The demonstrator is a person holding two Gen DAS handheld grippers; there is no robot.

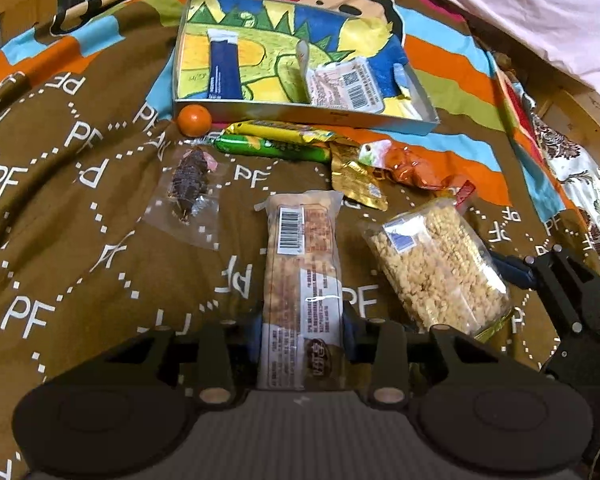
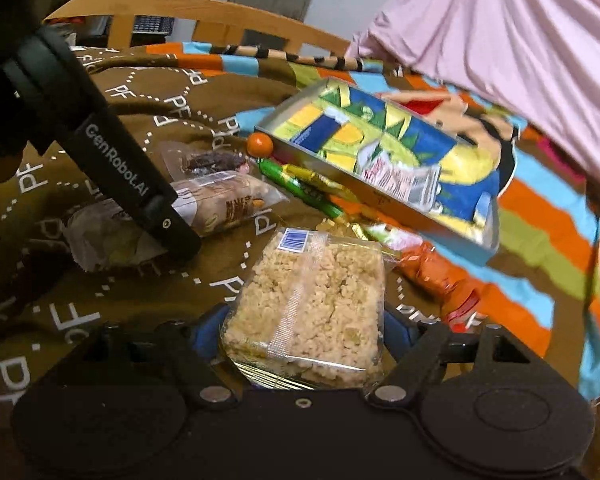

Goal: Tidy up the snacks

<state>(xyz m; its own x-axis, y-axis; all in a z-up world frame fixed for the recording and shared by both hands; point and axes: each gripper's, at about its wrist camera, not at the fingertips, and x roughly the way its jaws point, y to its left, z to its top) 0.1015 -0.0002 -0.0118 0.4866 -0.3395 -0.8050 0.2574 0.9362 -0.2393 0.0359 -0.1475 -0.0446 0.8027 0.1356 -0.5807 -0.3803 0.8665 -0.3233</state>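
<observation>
1. The brown "PF" blanket (image 1: 80, 216) covers the bed under everything, with striped colourful fabric beyond it and a pink sheet (image 2: 520, 40) at the far right.
2. The shallow box (image 1: 300, 114) with the dinosaur picture lies at the far side of the snacks. Inside it are a blue tube-shaped pack (image 1: 223, 68) and a clear packet with a barcode (image 1: 346, 86).
3. My right gripper (image 2: 304, 332) pinches the puffed-grain block (image 2: 312, 300) at its near end, a blue pad against each side.
4. My left gripper (image 1: 302, 328) is pressed onto the long nut bar (image 1: 302, 280), which points straight toward the box.
5. The grain block and the nut bar lie side by side, near each other but apart.
6. Between my two snacks and the box lies a row of clutter: a green stick pack (image 1: 272, 148) touching a yellow one (image 1: 280, 130), a gold wrapper (image 1: 356, 178) and an orange bag (image 1: 416, 170).
7. A clear pouch with a dark dried piece (image 1: 190, 184) lies left of the nut bar.
8. A small orange fruit (image 1: 195, 120) touches the box's near left corner.
</observation>
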